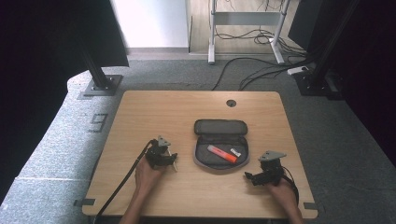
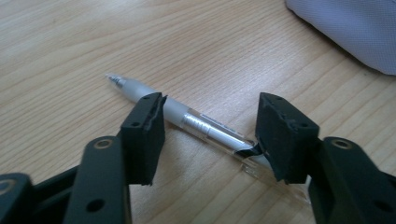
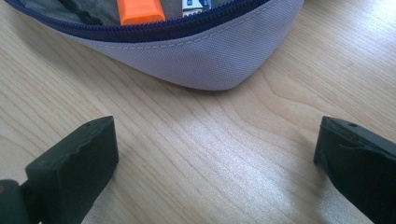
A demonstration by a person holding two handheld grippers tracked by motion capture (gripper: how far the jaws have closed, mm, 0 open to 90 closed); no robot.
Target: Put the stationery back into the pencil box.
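A clear, silver-grey pen [image 2: 201, 125] lies slantwise on the wooden table [image 1: 154, 112]. My left gripper [image 2: 210, 135] is low over it with a jaw on each side. The left pad overlaps the barrel and the right pad stands at the clip end, but neither visibly presses. In the high view the left gripper [image 1: 173, 161] sits left of an open grey pencil case [image 1: 220, 144] that holds an orange highlighter [image 1: 222, 153] and a small white eraser [image 1: 236, 152]. My right gripper [image 3: 215, 158] rests wide open and empty on the table, facing the case's rounded corner [image 3: 196, 56].
A round cable hole [image 1: 231, 103] sits near the table's far edge. Black stand bases [image 1: 100, 86] rest on the grey carpet beyond the far corners. Behind the table stand white desk legs, with cables [image 1: 261, 70] on the floor.
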